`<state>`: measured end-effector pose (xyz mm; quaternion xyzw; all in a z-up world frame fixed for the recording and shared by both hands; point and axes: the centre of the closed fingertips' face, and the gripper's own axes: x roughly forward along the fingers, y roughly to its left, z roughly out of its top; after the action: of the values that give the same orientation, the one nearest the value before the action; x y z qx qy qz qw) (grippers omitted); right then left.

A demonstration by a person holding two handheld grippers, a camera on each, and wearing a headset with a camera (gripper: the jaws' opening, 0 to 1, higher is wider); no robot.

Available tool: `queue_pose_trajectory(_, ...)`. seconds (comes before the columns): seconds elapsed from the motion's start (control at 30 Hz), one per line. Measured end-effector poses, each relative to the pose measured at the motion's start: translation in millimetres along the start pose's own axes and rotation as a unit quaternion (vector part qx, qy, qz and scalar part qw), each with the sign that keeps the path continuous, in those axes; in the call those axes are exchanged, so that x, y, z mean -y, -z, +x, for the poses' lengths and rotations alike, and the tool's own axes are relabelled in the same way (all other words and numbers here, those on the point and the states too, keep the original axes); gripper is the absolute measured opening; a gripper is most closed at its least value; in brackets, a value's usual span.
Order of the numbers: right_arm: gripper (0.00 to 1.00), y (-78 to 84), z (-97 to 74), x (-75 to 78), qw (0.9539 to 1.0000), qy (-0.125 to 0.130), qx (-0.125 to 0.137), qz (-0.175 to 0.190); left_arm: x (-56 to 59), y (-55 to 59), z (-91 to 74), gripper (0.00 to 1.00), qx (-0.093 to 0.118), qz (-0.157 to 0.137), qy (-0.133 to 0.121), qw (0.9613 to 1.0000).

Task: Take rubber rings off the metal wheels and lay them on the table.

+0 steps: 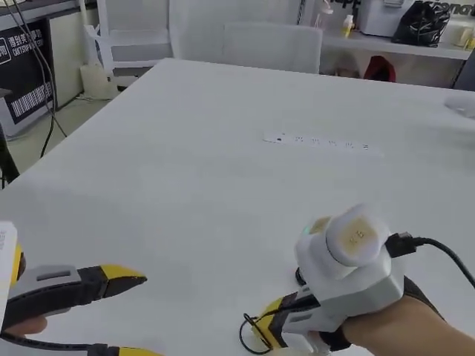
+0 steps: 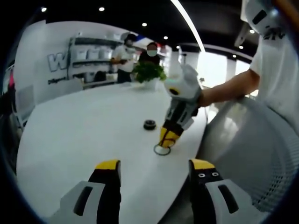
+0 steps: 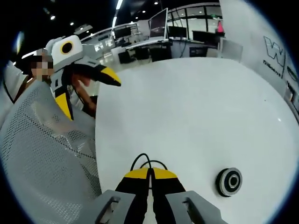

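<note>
My right gripper is shut on a thin black rubber ring, whose loop sticks out past the yellow tips. In the left gripper view this ring rests on the white table under the right gripper. A small metal wheel with a dark rim lies flat just beside it, apart from the jaws; it is the wheel beyond the ring. My left gripper stands open and holds nothing, at the table's near edge. In the head view it is bottom left, the right gripper with the ring bottom right.
A white mesh chair stands close against the table's near edge. A flat white power strip lies mid-table. A potted plant sits at the far end, with people behind it. Chairs stand beyond the far side.
</note>
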<state>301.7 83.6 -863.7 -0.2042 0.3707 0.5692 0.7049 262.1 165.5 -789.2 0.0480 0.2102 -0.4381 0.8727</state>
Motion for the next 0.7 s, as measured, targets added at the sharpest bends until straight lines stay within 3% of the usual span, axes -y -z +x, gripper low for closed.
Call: queue_pose_trajectory(0.7, 0.00, 8.8, 2.5, -4.0, 0.9998, -0.012, -0.014, -0.012, 0.6, 2.5, -1.3, 0.60, -0.002, -0.005, -0.005, 1.0000)
